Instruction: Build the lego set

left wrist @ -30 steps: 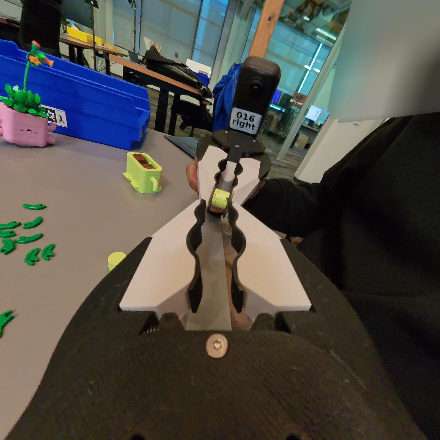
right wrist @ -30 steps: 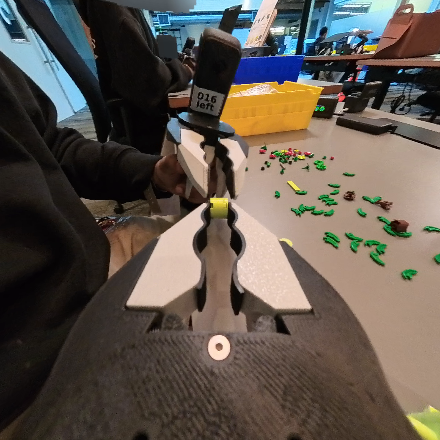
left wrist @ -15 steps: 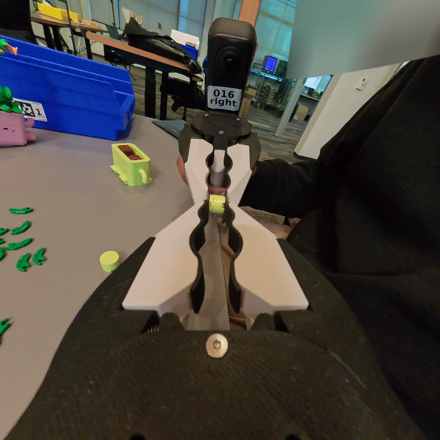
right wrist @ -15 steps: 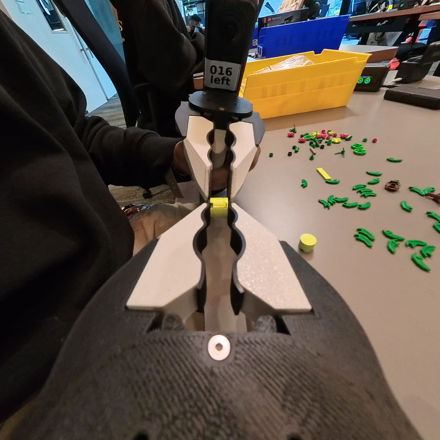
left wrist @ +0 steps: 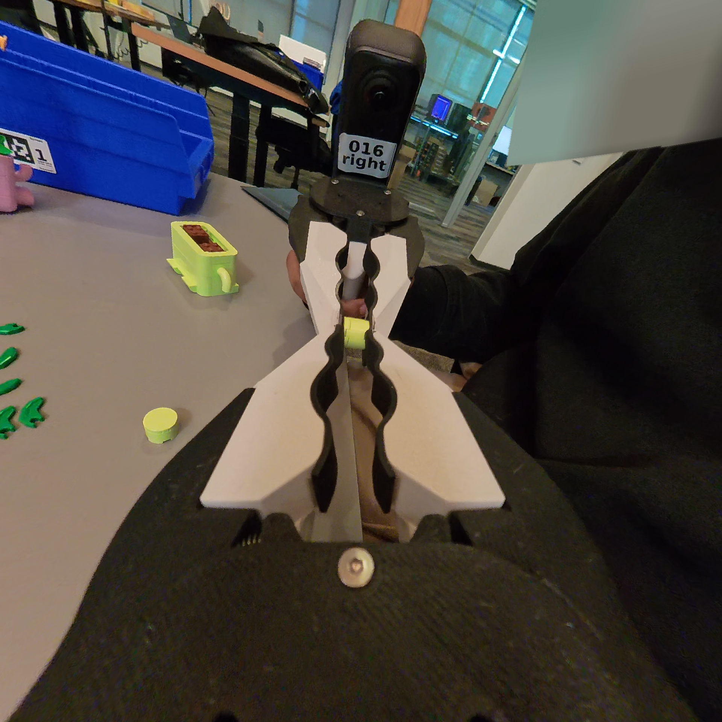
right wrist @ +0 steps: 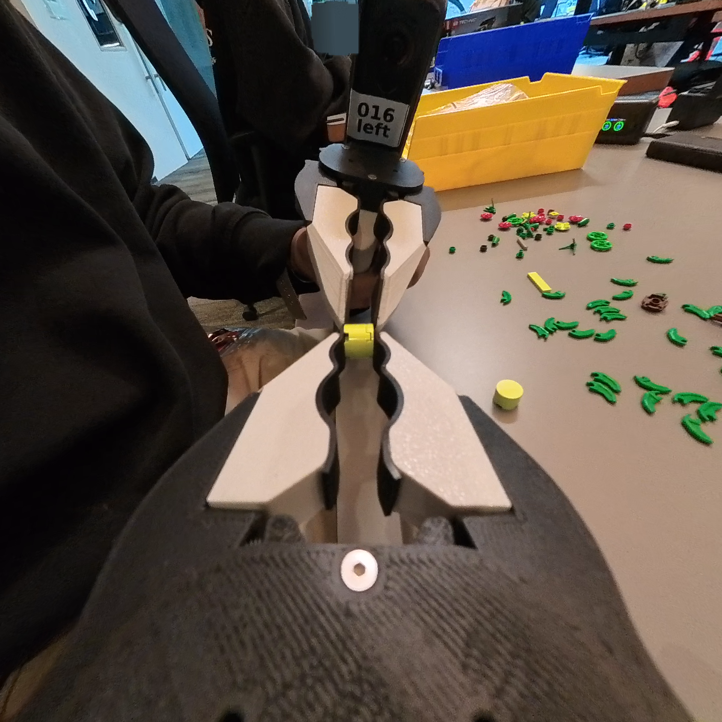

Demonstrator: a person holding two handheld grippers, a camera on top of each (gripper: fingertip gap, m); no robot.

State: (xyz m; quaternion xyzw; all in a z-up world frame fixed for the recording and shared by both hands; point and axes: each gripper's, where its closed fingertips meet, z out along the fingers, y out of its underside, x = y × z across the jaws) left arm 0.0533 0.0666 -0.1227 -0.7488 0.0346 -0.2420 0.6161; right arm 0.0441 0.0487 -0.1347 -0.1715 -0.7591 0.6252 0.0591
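Right claw (right wrist: 357,344) pinching lime lego piece (right wrist: 357,340) at frame centre; left claw (left wrist: 353,339) tips meet same piece, grip uncertain. Lime round piece (left wrist: 160,425) on worktop (left wrist: 97,312), lower left.

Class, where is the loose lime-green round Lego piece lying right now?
The lime-green round Lego piece lies on the grey table, right of the right gripper and near the curved green leaf pieces.

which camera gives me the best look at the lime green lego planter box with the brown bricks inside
The left wrist view. The lime green planter box stands in plain sight on the grey table, in front of the blue bin, its brown bricks visible on top. The right wrist view does not show it at all.
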